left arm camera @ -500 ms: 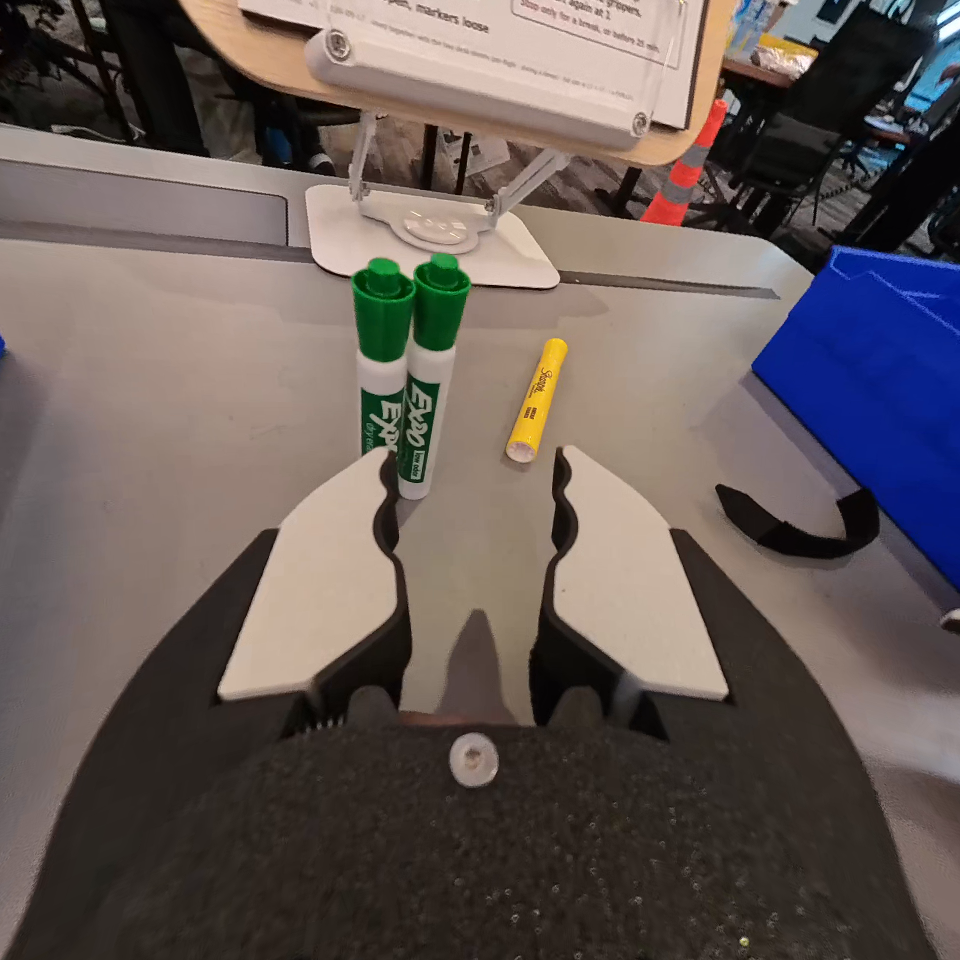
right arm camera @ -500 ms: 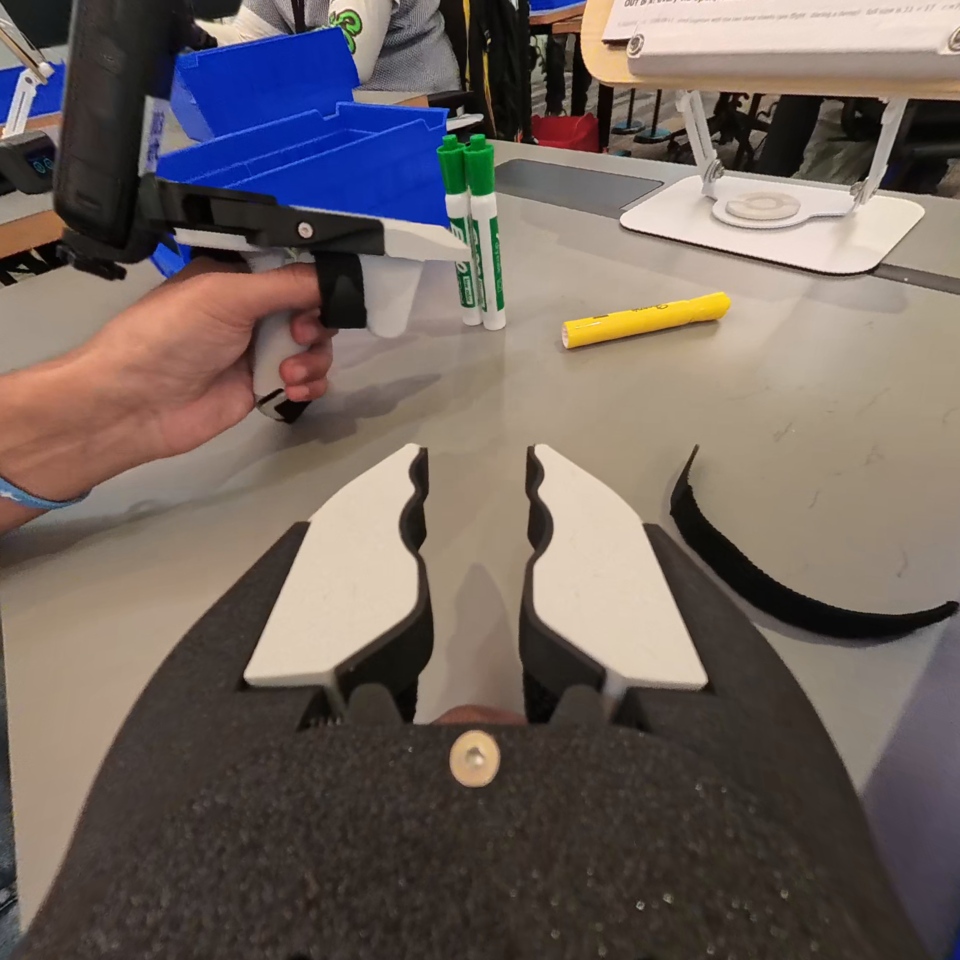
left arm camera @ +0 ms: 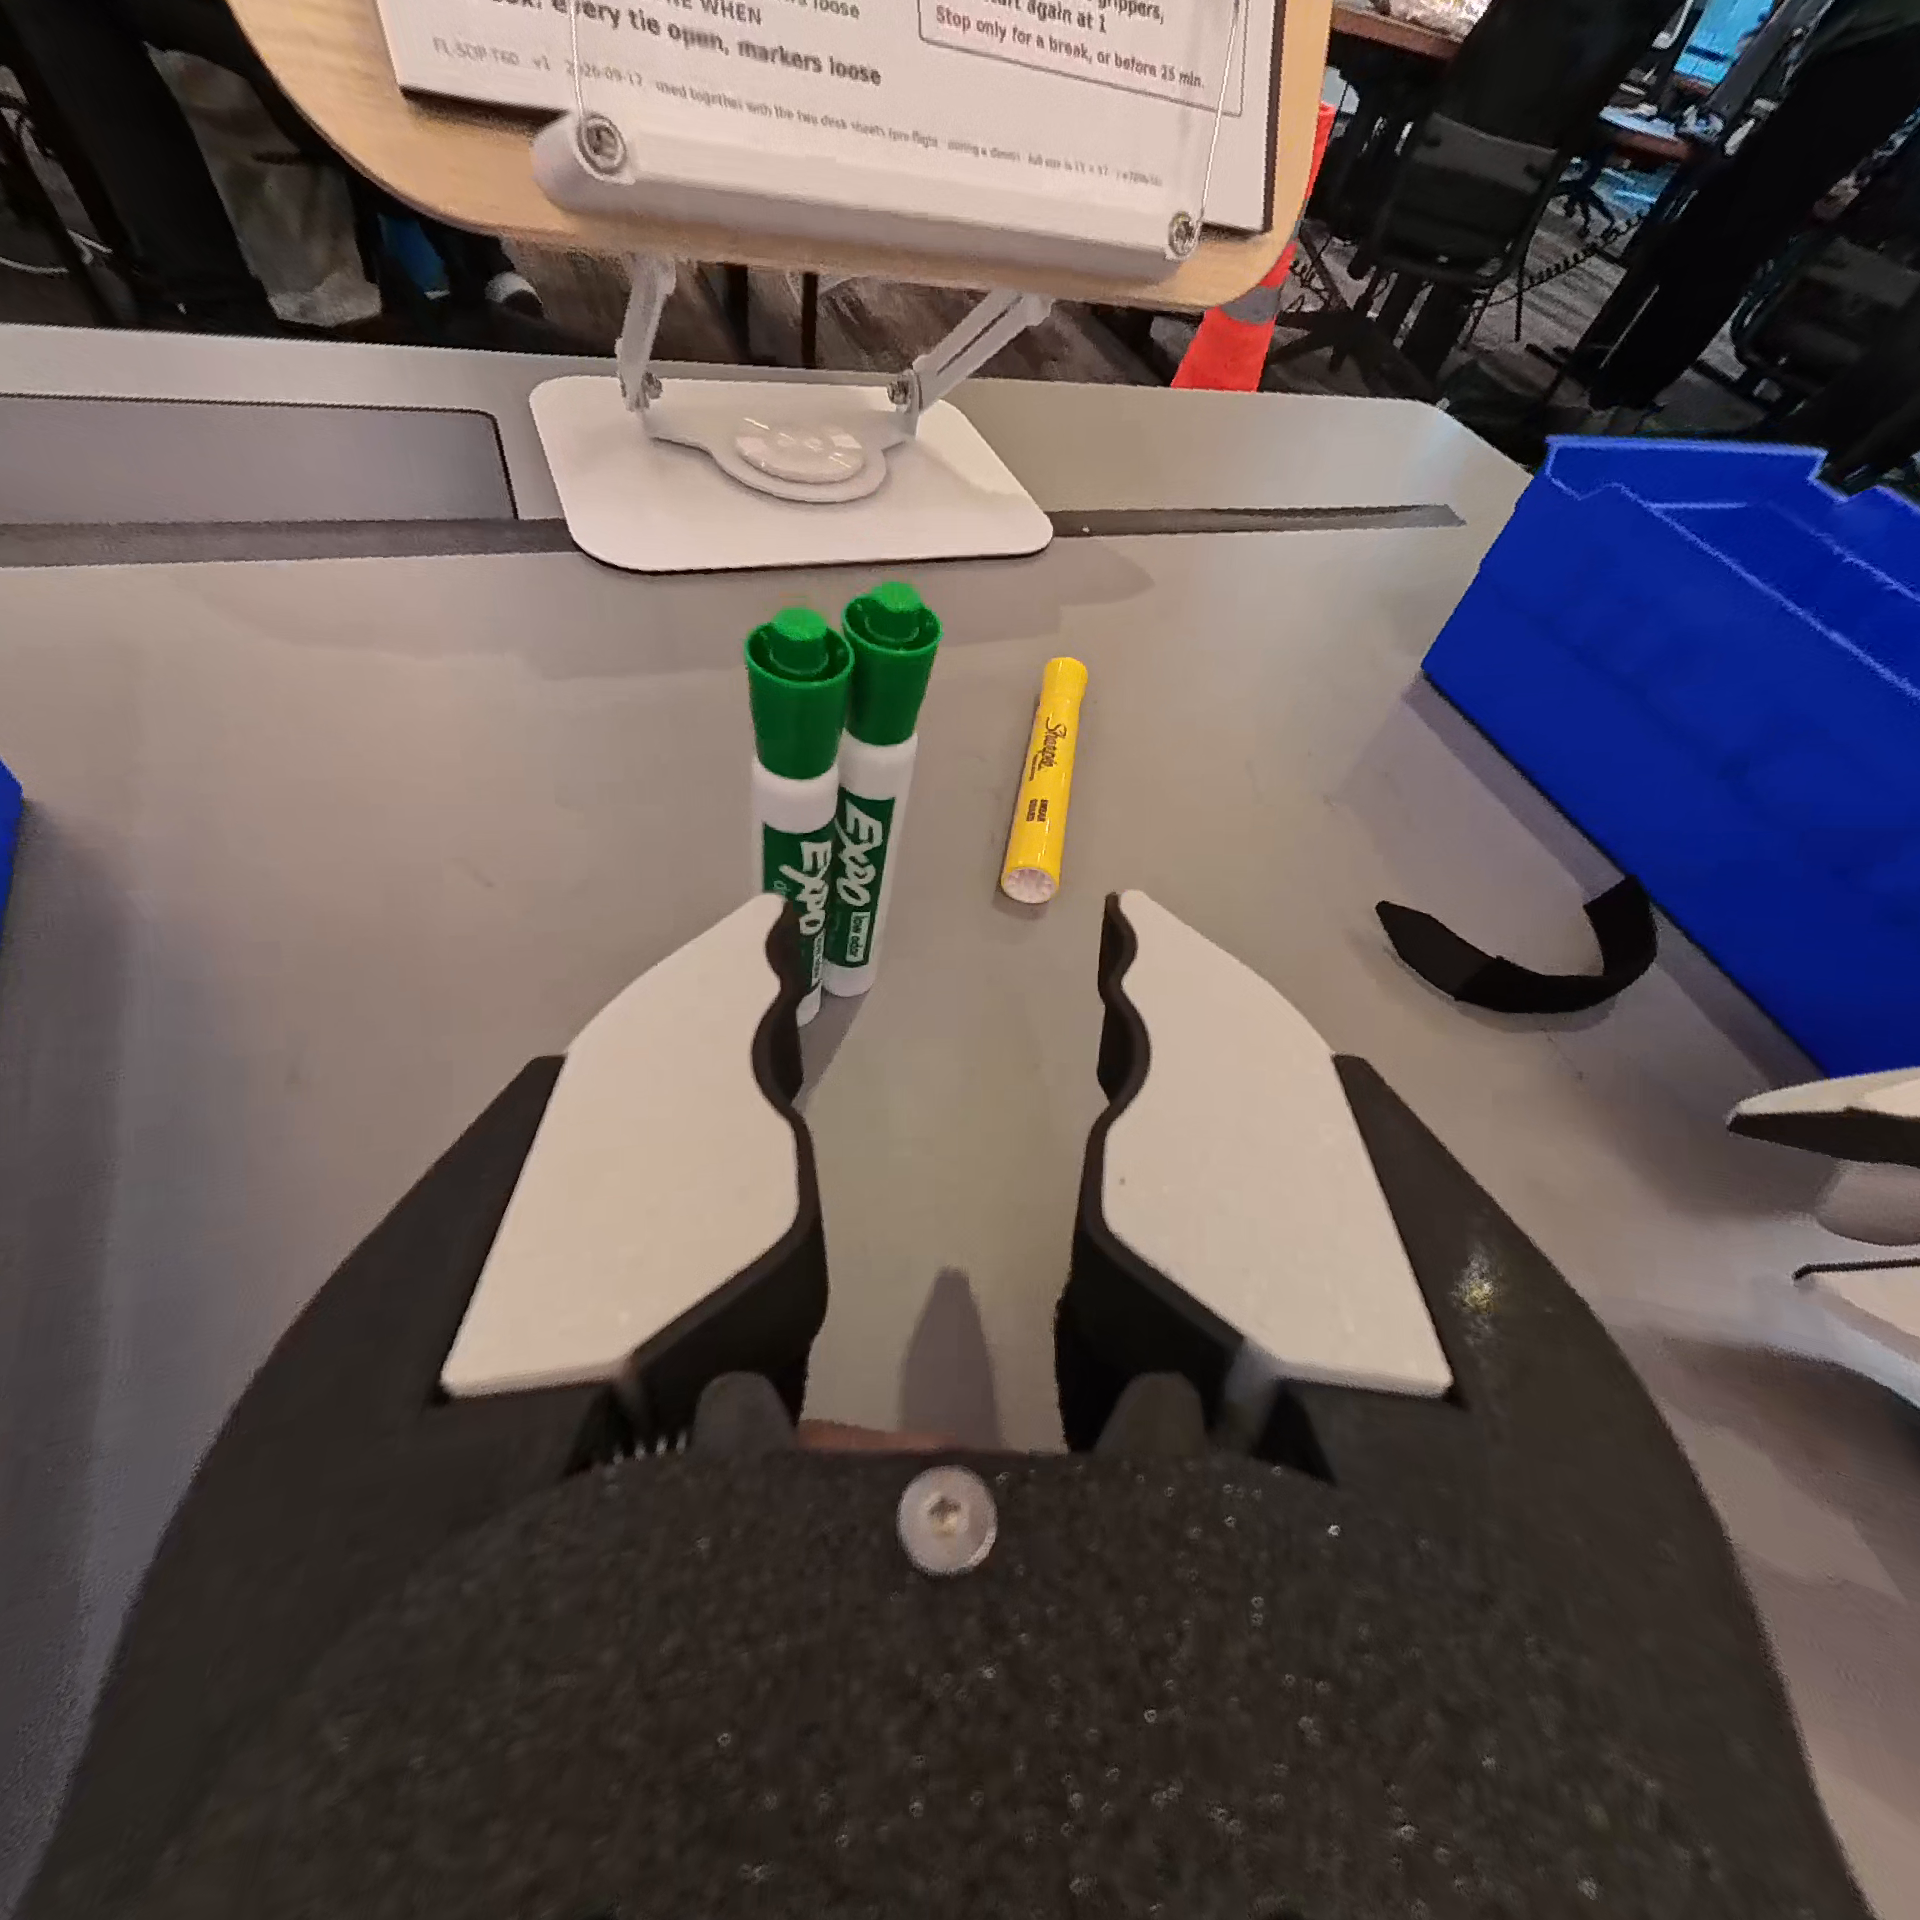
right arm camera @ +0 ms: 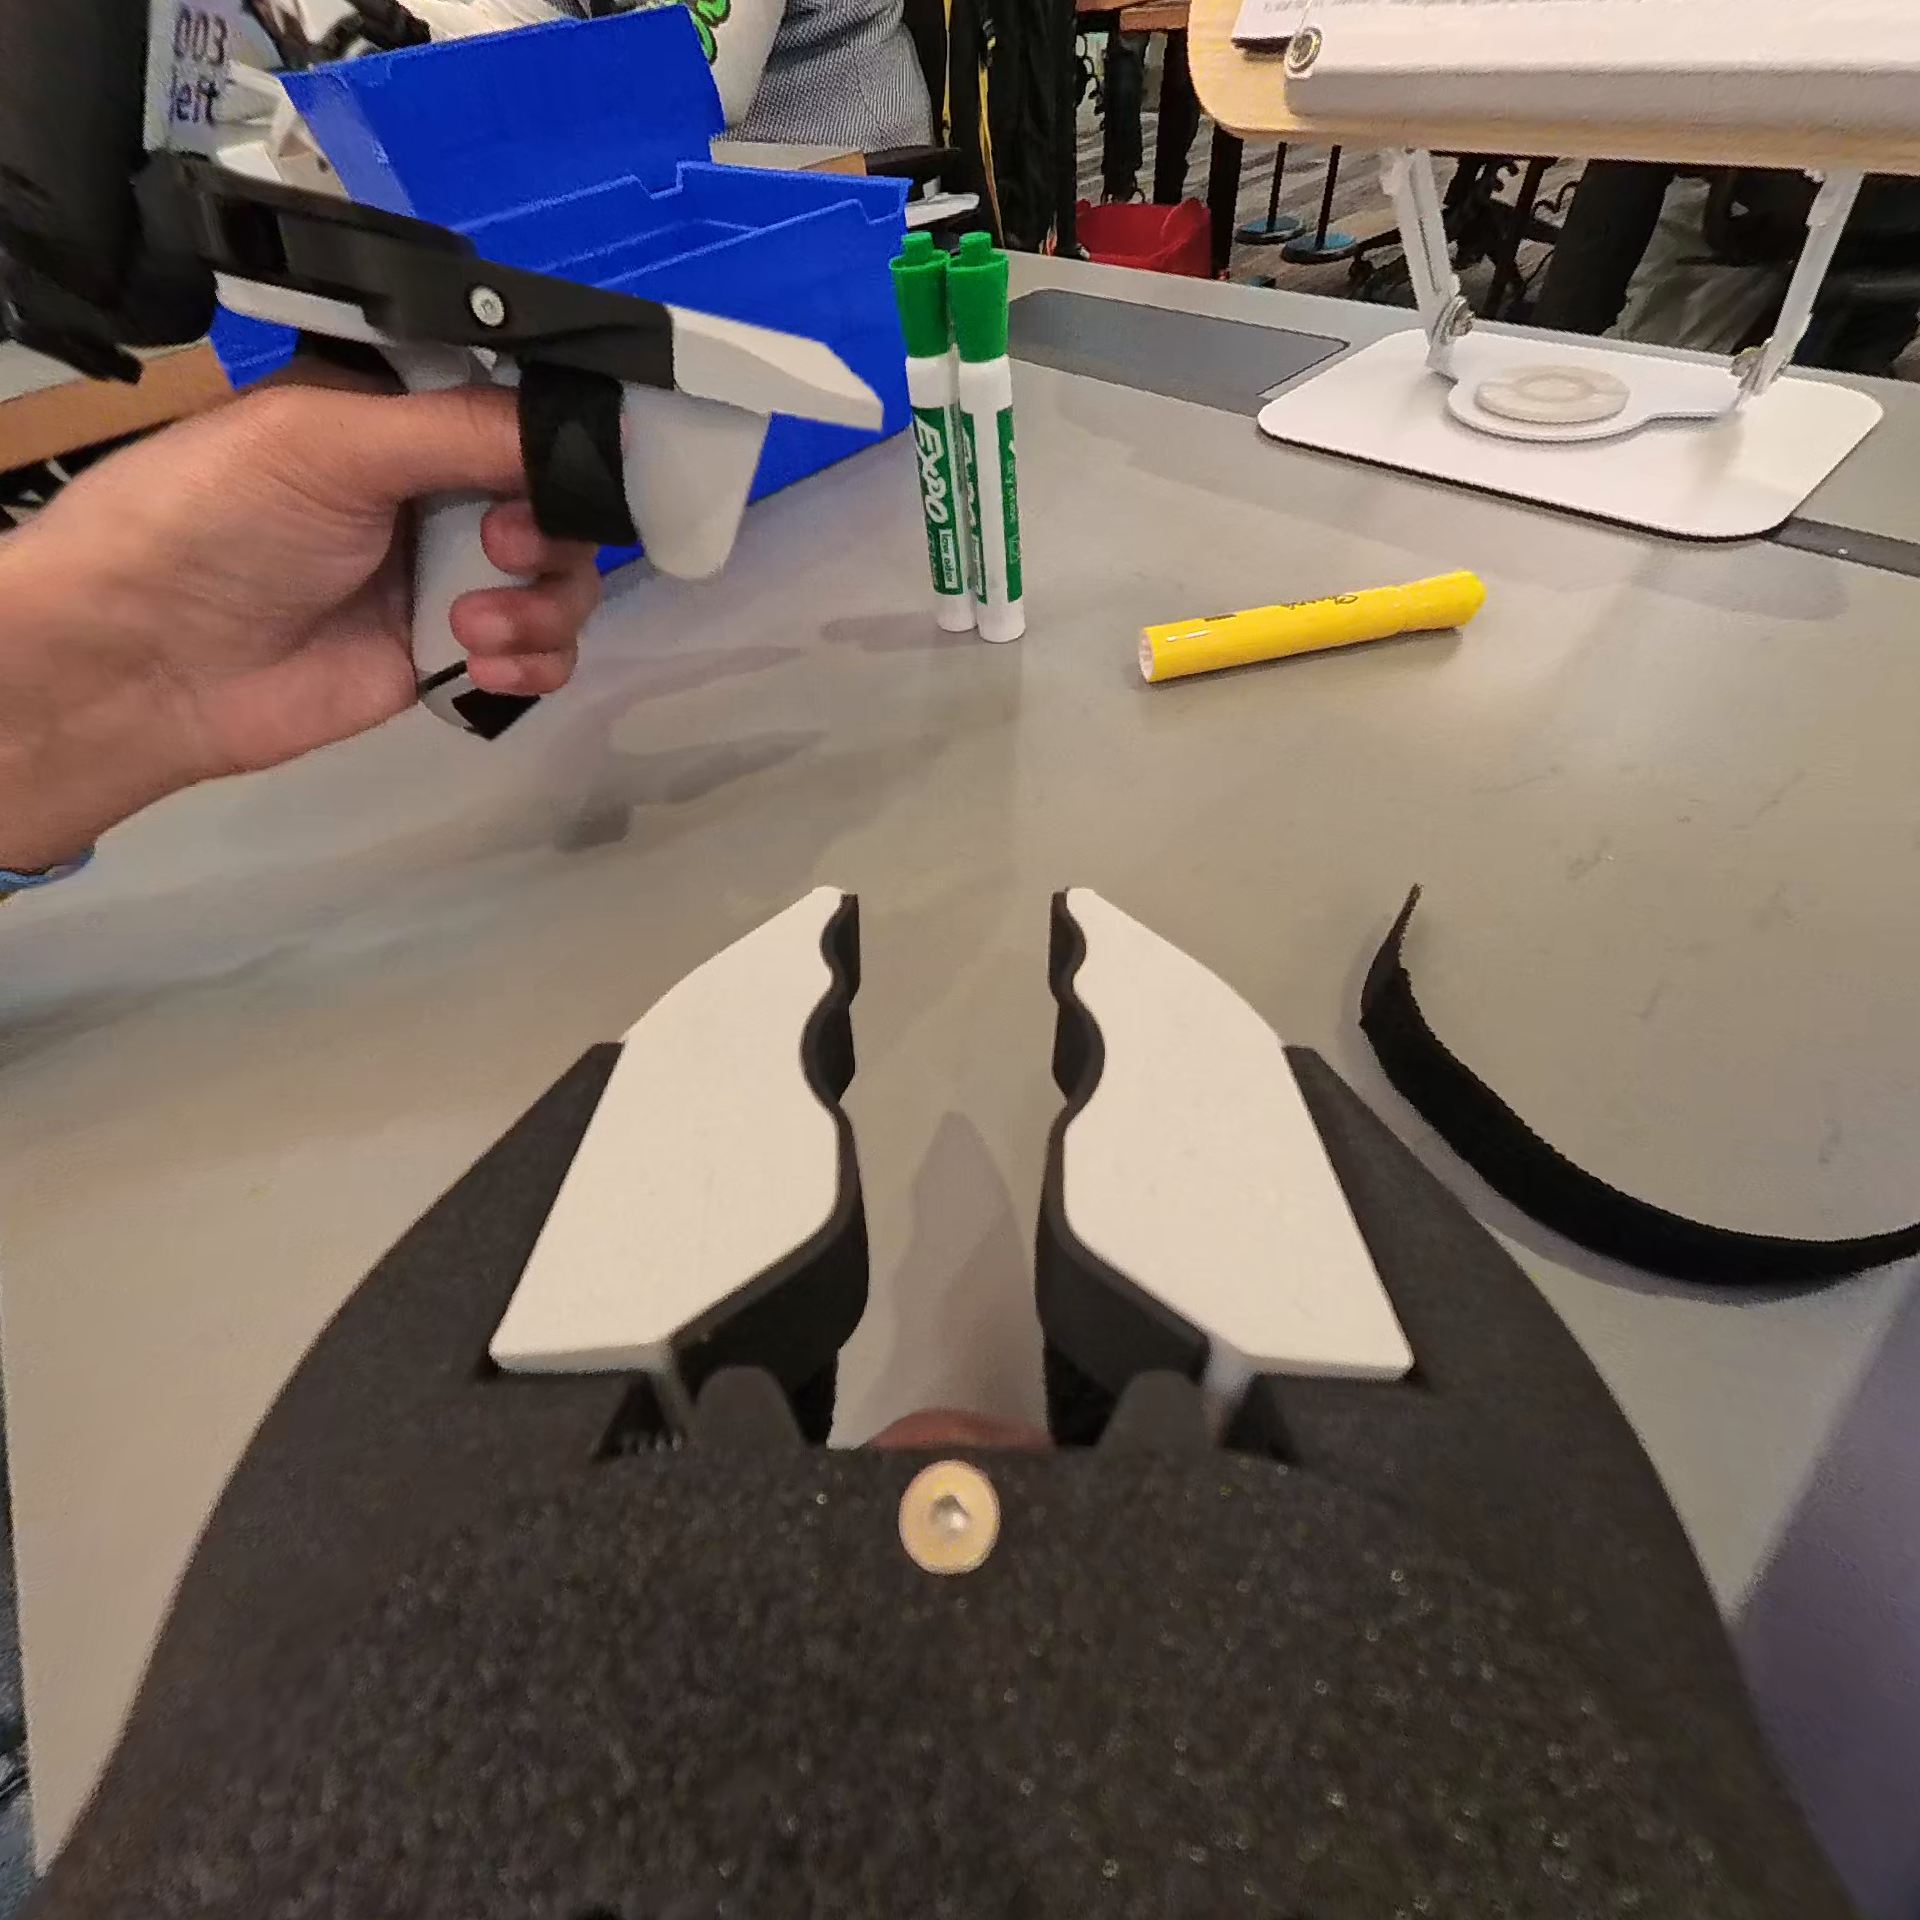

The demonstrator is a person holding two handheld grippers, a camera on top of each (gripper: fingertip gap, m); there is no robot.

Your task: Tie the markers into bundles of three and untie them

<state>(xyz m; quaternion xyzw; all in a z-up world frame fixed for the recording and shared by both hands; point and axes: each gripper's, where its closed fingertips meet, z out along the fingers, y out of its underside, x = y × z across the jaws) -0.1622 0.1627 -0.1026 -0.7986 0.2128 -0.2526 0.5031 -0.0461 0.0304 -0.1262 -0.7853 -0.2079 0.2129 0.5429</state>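
Since half a second ago, the left gripper [left arm camera: 940, 914] is sitting a little farther from the two green markers [left arm camera: 836, 790], its jaws spread wider and holding nothing. A hand [right arm camera: 239, 603] is gripping its white handle, fingers pointing right toward the markers, which are standing upright, touching, on the smooth grey table [left arm camera: 312, 831]. The right gripper [right arm camera: 954, 914] is hovering nearer, parted and empty. The glossy yellow highlighter [right arm camera: 1314, 625] is lying flat, right of the pair; the fuzzy black strap [right arm camera: 1496, 1164] is curling well apart.

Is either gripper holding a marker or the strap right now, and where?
Neither. The left gripper and right gripper both have jaws apart with only bare table between them.
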